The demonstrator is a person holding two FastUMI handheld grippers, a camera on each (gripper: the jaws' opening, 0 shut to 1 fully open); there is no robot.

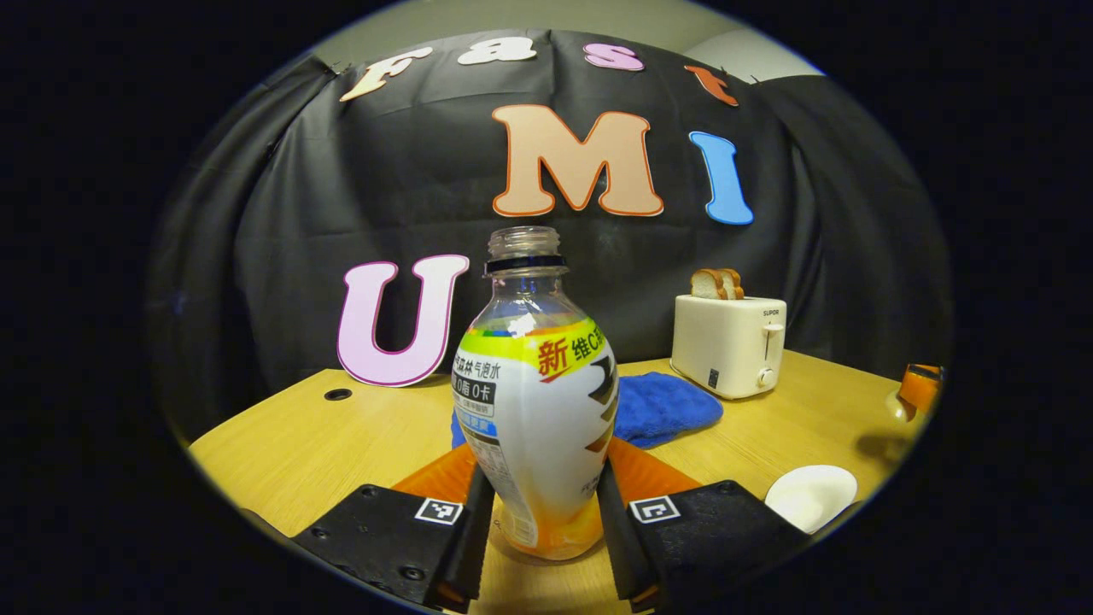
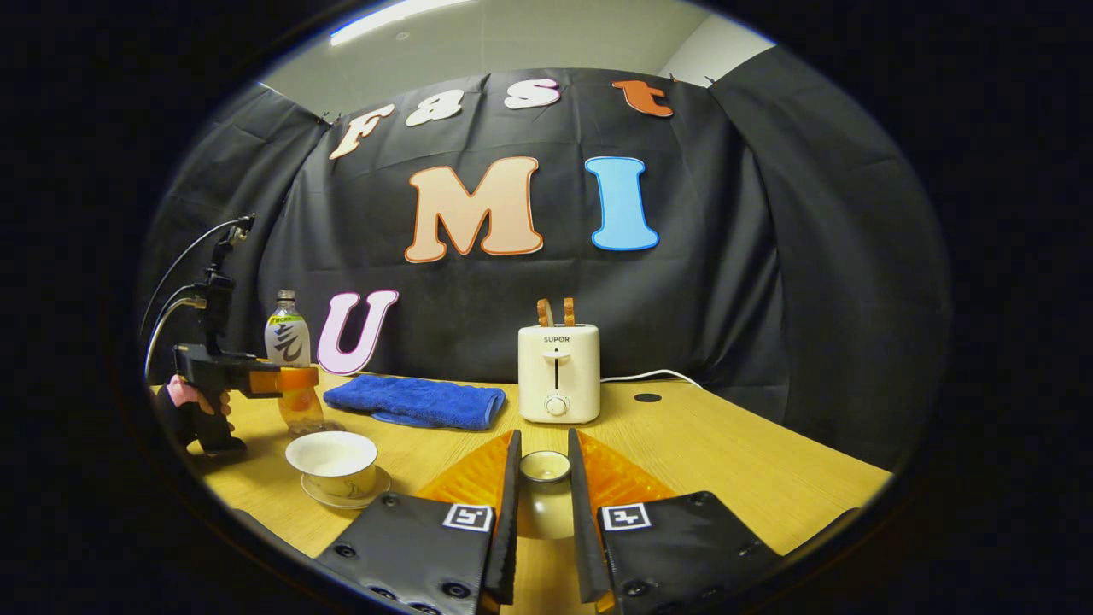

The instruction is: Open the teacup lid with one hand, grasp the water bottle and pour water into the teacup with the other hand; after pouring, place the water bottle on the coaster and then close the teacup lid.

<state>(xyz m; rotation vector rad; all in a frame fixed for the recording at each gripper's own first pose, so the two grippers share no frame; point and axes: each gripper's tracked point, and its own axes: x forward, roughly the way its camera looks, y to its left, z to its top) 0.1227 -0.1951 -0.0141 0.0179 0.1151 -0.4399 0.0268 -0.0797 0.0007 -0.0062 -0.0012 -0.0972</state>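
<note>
An uncapped water bottle (image 1: 534, 401) with a white and yellow label stands upright between the fingers of my left gripper (image 1: 542, 478), which is shut on its lower body. In the right gripper view the same bottle (image 2: 289, 342) and left gripper (image 2: 286, 381) are at the far left, held by a hand, with the bottle's base down at the table. The white teacup (image 2: 335, 457) sits uncovered on its saucer (image 2: 369, 494) just right of the bottle. My right gripper (image 2: 543, 446) is shut on the teacup lid (image 2: 545, 466), held above the table. The teacup's rim (image 1: 811, 495) shows at lower right in the left gripper view.
A folded blue towel (image 2: 414, 401) lies behind the cup. A cream toaster (image 2: 558, 374) with bread slices stands at the back, its cord trailing right. The wooden table (image 2: 726, 461) has a cable hole (image 2: 647, 397). The right gripper (image 1: 920, 386) shows at the far right edge.
</note>
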